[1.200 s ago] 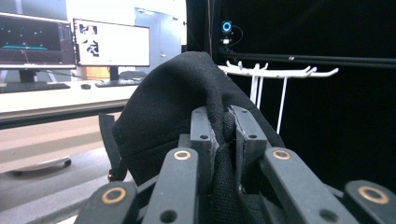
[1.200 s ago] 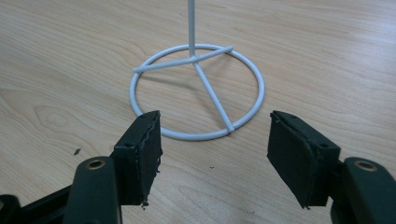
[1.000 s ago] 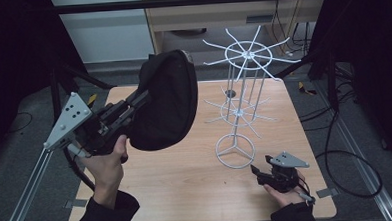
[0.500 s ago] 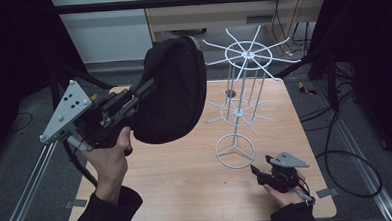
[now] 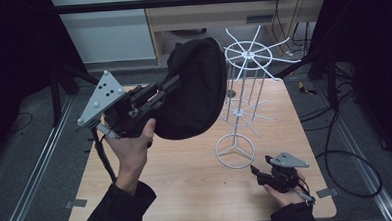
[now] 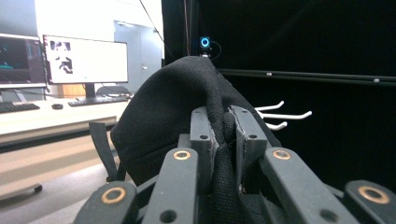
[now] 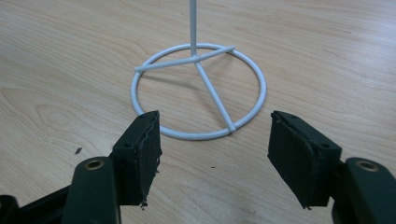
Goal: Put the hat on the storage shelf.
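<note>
Black fabric of a cap point(image 5: 195, 93) hangs raised just left of the white wire rack point(image 5: 247, 78), clamped in the left claw point(image 5: 175, 84). From the left claw's view its jaws pinch a fold (rack hooks behind). Right claw point(image 7: 215, 144): jaws apart, empty, near the rack's base ring on the tabletop point(image 7: 70, 60).

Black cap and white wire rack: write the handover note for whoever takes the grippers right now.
Left gripper: shut on the black cap, held in the air beside the top hooks of the white wire rack.
Right gripper: open, holding nothing, low over the table facing the rack's ring base.
Done: cap picked up and brought to the rack.
Left: probably hang the cap on a hook and release it; the right gripper could steady the base.
</note>
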Available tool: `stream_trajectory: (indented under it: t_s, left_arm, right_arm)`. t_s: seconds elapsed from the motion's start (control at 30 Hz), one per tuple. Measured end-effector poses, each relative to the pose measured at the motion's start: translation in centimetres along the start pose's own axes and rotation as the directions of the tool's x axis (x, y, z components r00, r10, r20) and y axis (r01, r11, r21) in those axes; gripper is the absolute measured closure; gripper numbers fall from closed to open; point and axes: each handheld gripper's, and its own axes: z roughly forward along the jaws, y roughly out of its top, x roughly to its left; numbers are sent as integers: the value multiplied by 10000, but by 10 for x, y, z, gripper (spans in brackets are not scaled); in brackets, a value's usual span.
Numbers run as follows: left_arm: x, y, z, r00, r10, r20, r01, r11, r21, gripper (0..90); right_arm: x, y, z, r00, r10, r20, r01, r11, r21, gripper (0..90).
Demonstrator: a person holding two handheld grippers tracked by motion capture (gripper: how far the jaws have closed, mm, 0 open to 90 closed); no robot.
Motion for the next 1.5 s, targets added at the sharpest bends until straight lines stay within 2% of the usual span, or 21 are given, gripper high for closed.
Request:
stream_trajectory:
  t_s: [0.2, 0.5, 0.9, 1.27, 1.5]
  left_arm:
    - [8, -13, 5, 9979, -550, 339, 547, 9984, 116, 793]
    - [18, -35, 4, 9956, -823, 443, 795, 9949, 623, 781]
    - [23, -63, 13, 9967, -776, 258, 726, 9850, 1568, 775]
    - [23, -78, 22, 9974, -712, 88, 677, 9749, 2122, 757]
    - [22, -82, 27, 9986, -532, -19, 520, 9674, 2478, 711]
  right_arm:
    - [0, 0, 1, 10000, -56, 11, 56, 10000, 2, 345]
    - [1, 0, 0, 10000, 48, -17, -48, 10000, 59, 344]
    - [1, 0, 1, 10000, -1, -30, 2, 10000, 86, 344]
    - [1, -1, 1, 10000, -41, -3, 41, 9999, 101, 343]
    - [1, -1, 1, 10000, -35, -4, 35, 9999, 106, 343]
